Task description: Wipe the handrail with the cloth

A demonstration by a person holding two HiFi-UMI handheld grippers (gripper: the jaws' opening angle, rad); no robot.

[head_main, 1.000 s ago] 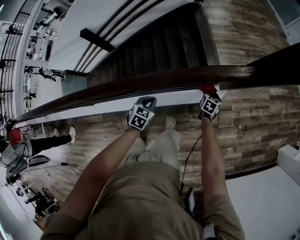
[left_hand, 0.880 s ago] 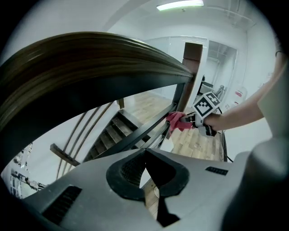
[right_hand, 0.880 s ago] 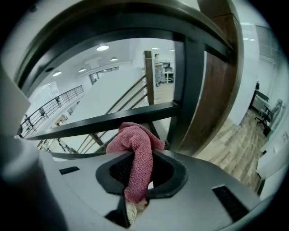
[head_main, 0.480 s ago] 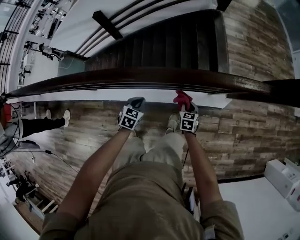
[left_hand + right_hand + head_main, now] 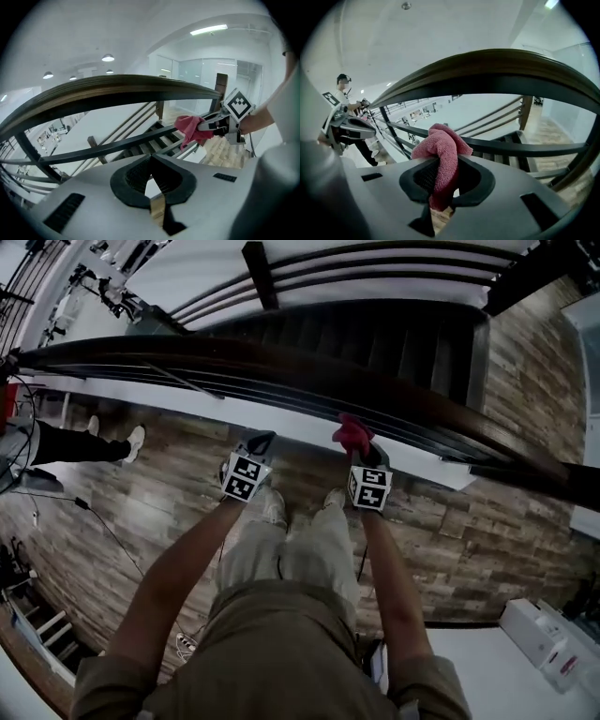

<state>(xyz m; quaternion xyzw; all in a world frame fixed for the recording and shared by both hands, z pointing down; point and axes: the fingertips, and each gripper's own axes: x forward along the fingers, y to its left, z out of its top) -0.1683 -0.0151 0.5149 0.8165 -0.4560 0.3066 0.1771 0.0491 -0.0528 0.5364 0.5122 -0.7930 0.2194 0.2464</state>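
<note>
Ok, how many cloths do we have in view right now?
1: a pink cloth clamped in the right gripper, below the handrail. The left gripper holds none; no others visible.

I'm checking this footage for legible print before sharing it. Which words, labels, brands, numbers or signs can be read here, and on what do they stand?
No words or numbers can be read in any view.
Left gripper and right gripper: their cubes bear only black-and-white square patterns, no letters.
Cloth: plain pink, no tag showing.
White box on the floor: any print is too small to read.
</note>
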